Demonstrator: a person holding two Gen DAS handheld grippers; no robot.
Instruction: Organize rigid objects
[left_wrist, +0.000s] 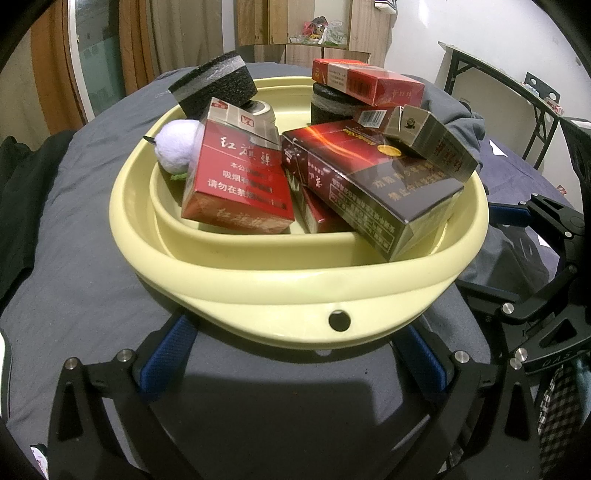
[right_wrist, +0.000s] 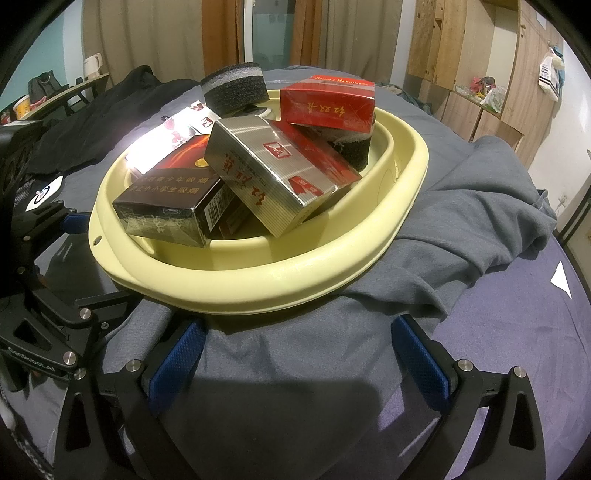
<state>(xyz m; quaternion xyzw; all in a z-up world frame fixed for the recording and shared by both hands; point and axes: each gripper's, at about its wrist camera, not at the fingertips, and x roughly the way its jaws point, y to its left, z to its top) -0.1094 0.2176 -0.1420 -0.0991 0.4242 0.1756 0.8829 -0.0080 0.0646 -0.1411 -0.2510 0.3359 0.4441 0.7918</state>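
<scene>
A pale yellow basin (left_wrist: 280, 291) (right_wrist: 295, 273) sits on a grey cloth. It holds several cigarette boxes: a red one (left_wrist: 236, 184), a dark brown one (left_wrist: 373, 188) (right_wrist: 166, 199), a silver one (right_wrist: 266, 173) and a red one on top at the back (left_wrist: 369, 83) (right_wrist: 328, 103). Two black round sponges (left_wrist: 218, 86) (left_wrist: 332, 105) and a white plush ball (left_wrist: 177, 146) lie among them. My left gripper (left_wrist: 295, 350) is open and empty, just short of the basin's near rim. My right gripper (right_wrist: 295, 350) is open and empty at the basin's other side, and shows at the right of the left wrist view (left_wrist: 517, 251).
The grey cloth (right_wrist: 461, 221) bunches in folds right of the basin on a purple-grey sheet (right_wrist: 517, 332). A black garment (left_wrist: 22, 184) lies at the left. A folding table (left_wrist: 498, 85) and wooden cabinets (right_wrist: 461, 74) stand behind.
</scene>
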